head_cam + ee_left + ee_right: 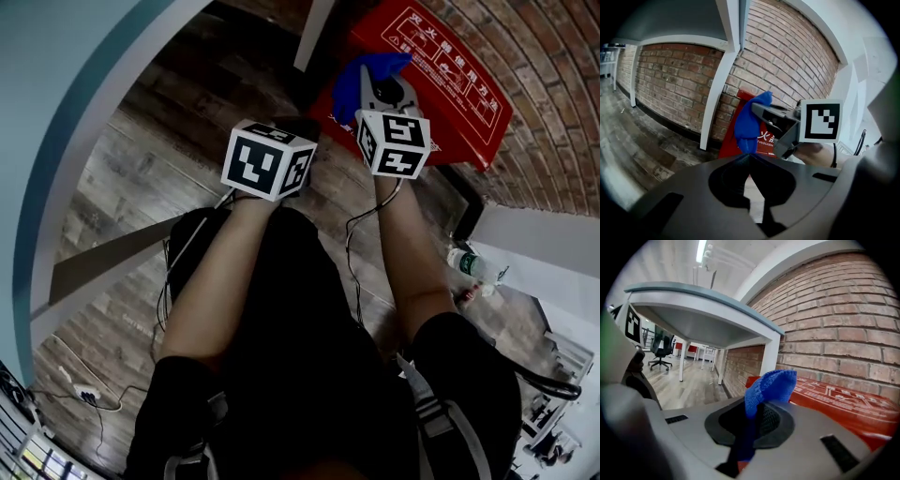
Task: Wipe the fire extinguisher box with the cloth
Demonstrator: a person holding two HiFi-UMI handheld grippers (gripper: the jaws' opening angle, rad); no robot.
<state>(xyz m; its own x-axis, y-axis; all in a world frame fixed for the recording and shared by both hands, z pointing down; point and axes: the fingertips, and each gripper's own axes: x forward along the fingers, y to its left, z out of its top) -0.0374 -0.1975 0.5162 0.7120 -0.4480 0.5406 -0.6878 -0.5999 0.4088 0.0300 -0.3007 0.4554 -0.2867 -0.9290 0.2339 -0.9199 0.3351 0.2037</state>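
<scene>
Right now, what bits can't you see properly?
- Head view: the right gripper and blue cloth cover part of the fire extinguisher box; whether cloth touches it is unclear.
- Head view: the marker cube hides the jaws of the left gripper.
- Left gripper view: the cloth covers most of the box's print.
- Head view: the bottle label is too small.

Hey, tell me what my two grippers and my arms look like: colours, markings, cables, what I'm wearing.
The left gripper and right gripper both have smooth grey bodies with dark, rounded jaw recesses. Each carries a white cube printed with black square markers. A thin cable trails back from each along the forearm. You're wearing black short sleeves, and the forearms are bare.
</scene>
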